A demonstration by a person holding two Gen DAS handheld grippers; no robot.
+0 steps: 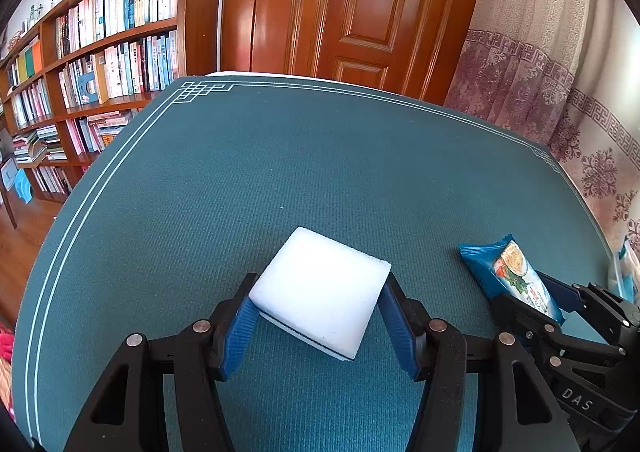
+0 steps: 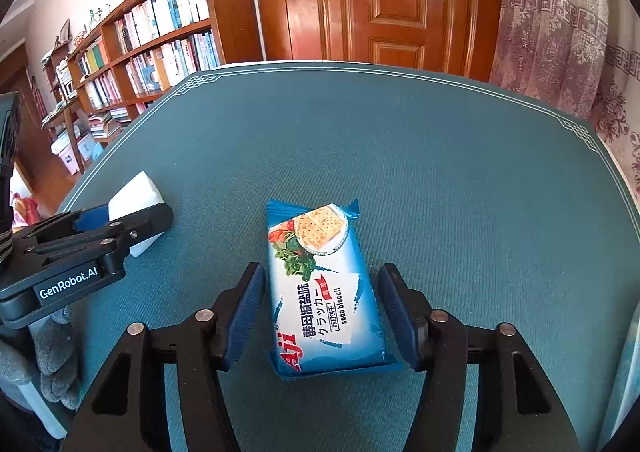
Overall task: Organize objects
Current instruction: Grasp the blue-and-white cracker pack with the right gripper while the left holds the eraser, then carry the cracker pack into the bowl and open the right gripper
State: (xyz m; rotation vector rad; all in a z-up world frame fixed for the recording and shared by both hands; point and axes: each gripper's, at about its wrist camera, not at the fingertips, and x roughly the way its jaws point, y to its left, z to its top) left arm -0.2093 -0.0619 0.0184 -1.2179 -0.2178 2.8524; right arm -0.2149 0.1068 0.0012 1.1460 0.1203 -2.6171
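Note:
A white sponge block (image 1: 322, 294) lies on the teal table mat (image 1: 280, 171), between the blue pads of my left gripper (image 1: 320, 298). The jaws are spread wide and the pads stand right at the block's sides, without squeezing it. The sponge also shows in the right wrist view (image 2: 136, 191), partly hidden behind the left gripper (image 2: 120, 223). A blue soda biscuit packet (image 2: 324, 288) lies flat between the open fingers of my right gripper (image 2: 322, 292), with small gaps on both sides. The packet (image 1: 508, 272) and right gripper (image 1: 536, 296) show at the right of the left wrist view.
A wooden bookshelf (image 1: 100, 51) full of books stands beyond the table's left side. A wooden door (image 1: 352, 3) is behind the far edge and a patterned curtain (image 1: 560, 91) hangs on the right. The mat (image 2: 440, 151) stretches ahead of both grippers.

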